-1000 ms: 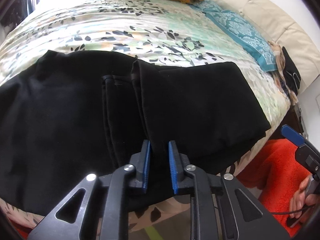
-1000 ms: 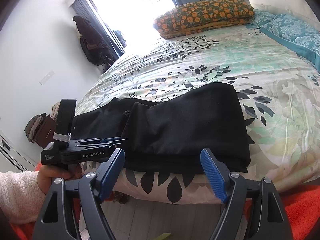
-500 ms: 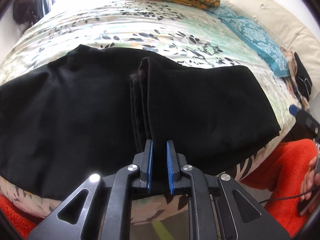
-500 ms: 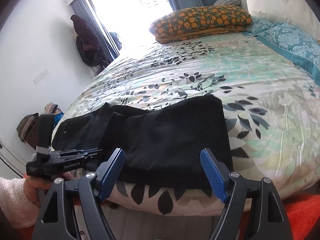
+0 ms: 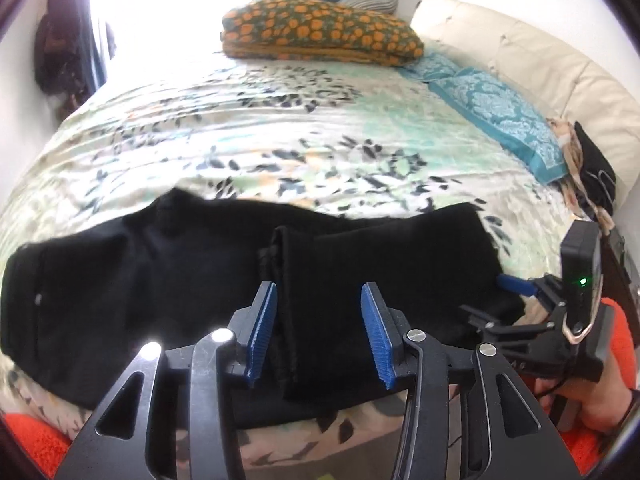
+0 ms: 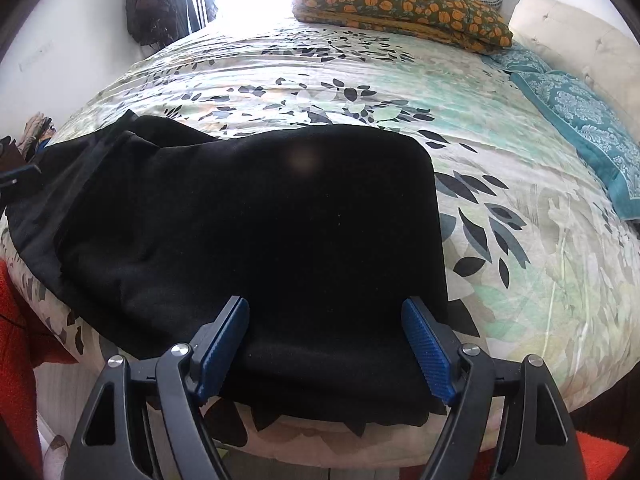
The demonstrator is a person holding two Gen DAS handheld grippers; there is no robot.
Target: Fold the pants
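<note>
Both the left tongs [image 5: 318,330] and the right tongs [image 6: 326,350] hang apart, gripping nothing. The half-folded pants [image 6: 256,224] lie just ahead on the bed [image 6: 500,216], overhanging its near edge; a careless pinch could drag them off.

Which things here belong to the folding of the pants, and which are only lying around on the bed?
Part of the job:
- black pants, partly folded near the bed edge
- left tool, open over the pants
- right tool, open over the pants

Only lying about:
- orange-patterned folded blanket
- teal pillow
- floral bedspread
- dark clothes beside the headboard
</note>
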